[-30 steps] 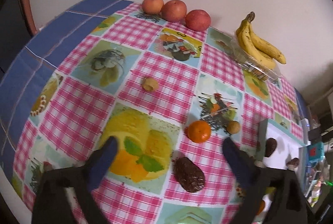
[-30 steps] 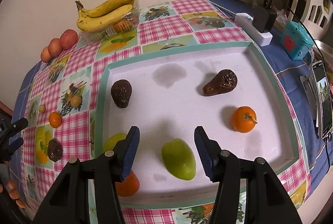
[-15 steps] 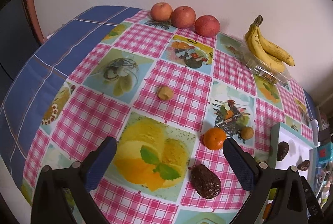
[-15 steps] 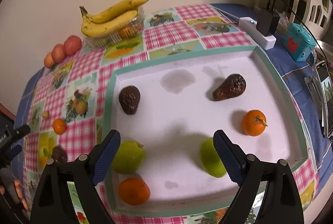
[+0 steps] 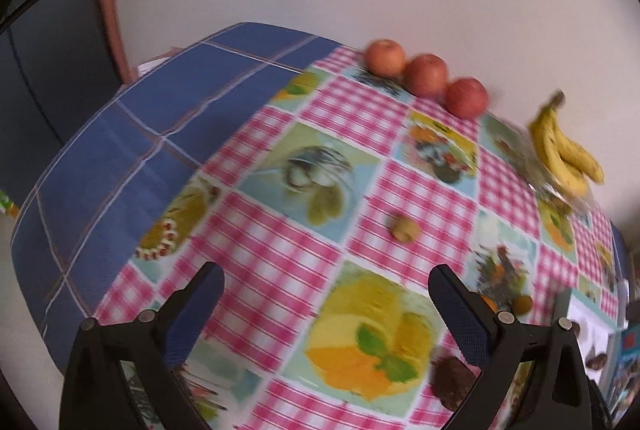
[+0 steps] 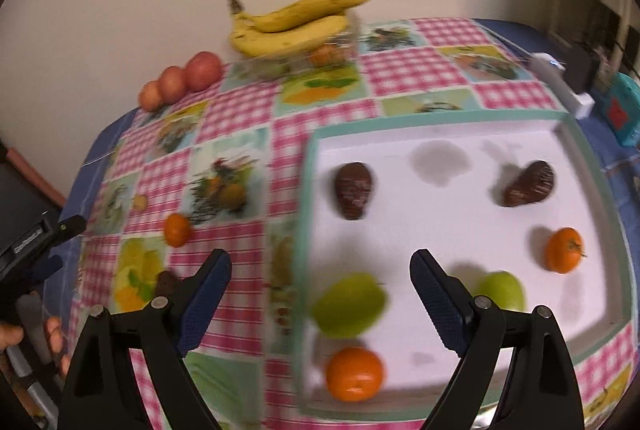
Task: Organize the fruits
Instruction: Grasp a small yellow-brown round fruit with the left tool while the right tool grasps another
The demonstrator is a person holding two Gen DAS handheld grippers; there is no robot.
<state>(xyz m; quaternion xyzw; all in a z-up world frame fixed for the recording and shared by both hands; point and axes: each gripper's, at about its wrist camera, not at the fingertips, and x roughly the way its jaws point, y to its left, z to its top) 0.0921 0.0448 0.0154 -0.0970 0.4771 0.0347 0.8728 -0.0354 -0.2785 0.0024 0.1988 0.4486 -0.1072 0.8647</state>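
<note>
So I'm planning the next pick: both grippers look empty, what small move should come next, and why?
Probably bring the open right gripper left toward the small orange lying on the tablecloth. The tray already holds two oranges, two green fruits and two dark ones, while this orange lies loose just outside its left rim.

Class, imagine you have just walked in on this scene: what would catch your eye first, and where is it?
The white tray with a teal rim, at the right of the right wrist view, holds two green fruits, two oranges and two dark wrinkled fruits. At the far edge of the bright pink-checked tablecloth, by the wall, lie a bunch of bananas and three red apples in a row.
</note>
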